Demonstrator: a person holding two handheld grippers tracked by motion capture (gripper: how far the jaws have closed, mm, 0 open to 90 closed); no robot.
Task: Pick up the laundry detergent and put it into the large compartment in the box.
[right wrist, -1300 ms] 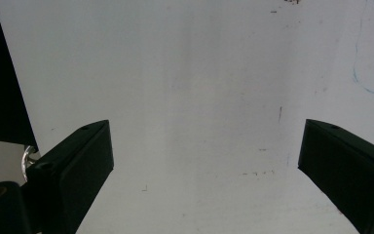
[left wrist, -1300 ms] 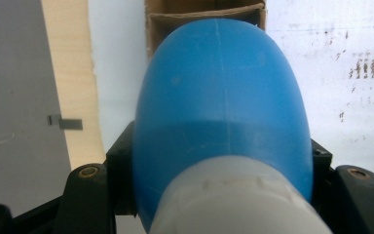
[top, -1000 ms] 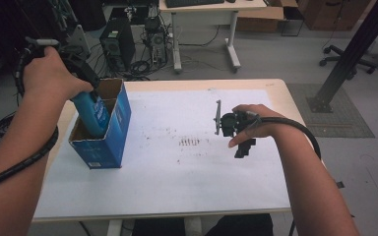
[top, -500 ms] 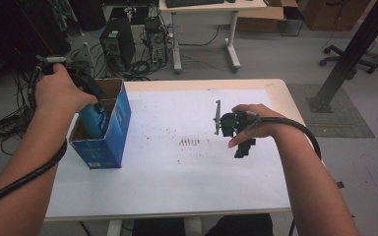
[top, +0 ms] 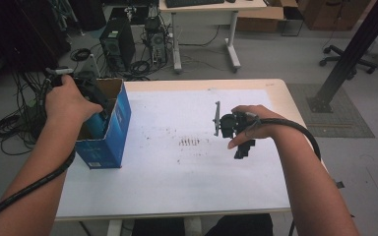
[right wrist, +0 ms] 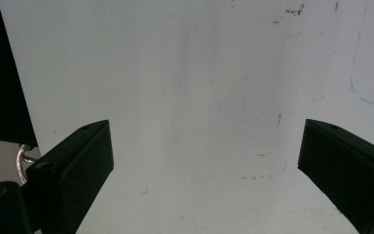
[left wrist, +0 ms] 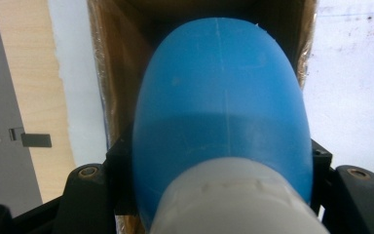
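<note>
High view is running dim and soft for you; the white table sheet [top: 177,172] is catching the most light, floor and corners falling dark. Left gripper view is sitting too close: the blue bottle [left wrist: 221,112] is blurring, its white cap [left wrist: 238,204] worse. Right gripper view is staying even, soft, no glare.

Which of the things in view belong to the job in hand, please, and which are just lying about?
Part of the job:
- blue bottle, gripped by the left tool
- blue cardboard box, into which the bottle points

Lying about:
- right tool, open and holding nothing above the white table
- computer towers and cables on the floor
</note>
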